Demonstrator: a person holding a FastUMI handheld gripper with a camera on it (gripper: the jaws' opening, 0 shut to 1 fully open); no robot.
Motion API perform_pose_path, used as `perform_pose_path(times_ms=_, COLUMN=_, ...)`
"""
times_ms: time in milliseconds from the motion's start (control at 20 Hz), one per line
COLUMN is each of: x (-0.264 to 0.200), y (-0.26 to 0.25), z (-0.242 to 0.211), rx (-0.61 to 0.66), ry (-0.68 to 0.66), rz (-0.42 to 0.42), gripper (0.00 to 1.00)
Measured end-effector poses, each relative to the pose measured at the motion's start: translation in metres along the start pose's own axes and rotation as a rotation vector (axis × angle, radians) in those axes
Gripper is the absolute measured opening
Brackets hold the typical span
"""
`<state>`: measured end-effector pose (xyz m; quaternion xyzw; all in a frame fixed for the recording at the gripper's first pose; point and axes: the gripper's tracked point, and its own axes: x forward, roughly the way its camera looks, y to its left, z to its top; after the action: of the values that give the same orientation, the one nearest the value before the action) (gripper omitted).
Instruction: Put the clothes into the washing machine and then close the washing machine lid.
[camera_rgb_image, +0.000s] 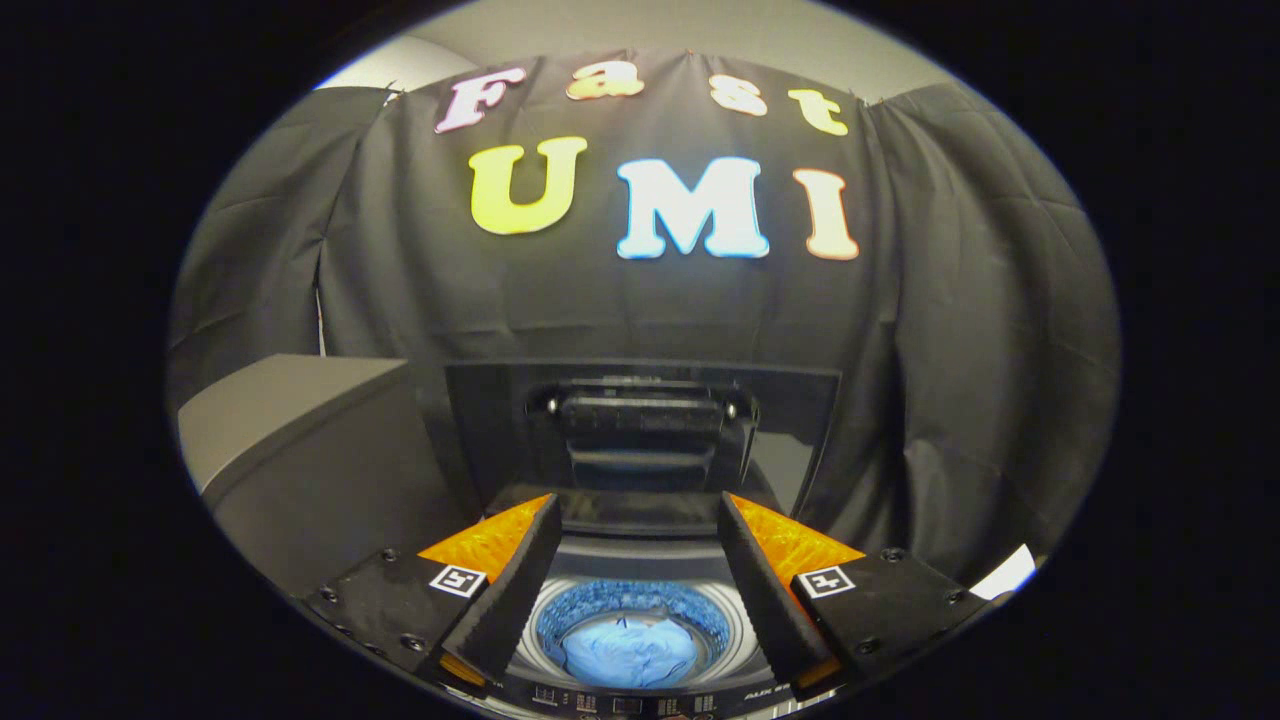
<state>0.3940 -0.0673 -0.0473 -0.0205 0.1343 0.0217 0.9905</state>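
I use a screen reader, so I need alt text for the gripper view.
The open gripper hangs above a top-loading washing machine whose lid stands raised. Light blue clothes lie in the drum, seen between the fingers.

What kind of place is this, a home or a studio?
Probably a staged demo booth, not a real laundry room: draped black cloth wall stands behind a dark top-loading washing machine, its lid raised, light blue clothes in the drum. The gripper hovers above, jaws open.
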Motion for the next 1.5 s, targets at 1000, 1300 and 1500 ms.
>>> perform_pose_path(times_ms=1000, x=0.117, y=0.026, z=0.109, rx=0.001, ry=-0.099, rz=0.027, gripper=0.97)
perform_pose_path(times_ms=1300, x=0.156, y=0.021, z=0.11, rx=0.021, ry=-0.063, rz=0.009, gripper=0.97)
perform_pose_path(times_ms=1500, x=0.176, y=0.017, z=0.098, rx=0.054, ry=-0.014, rz=-0.007, gripper=0.97)
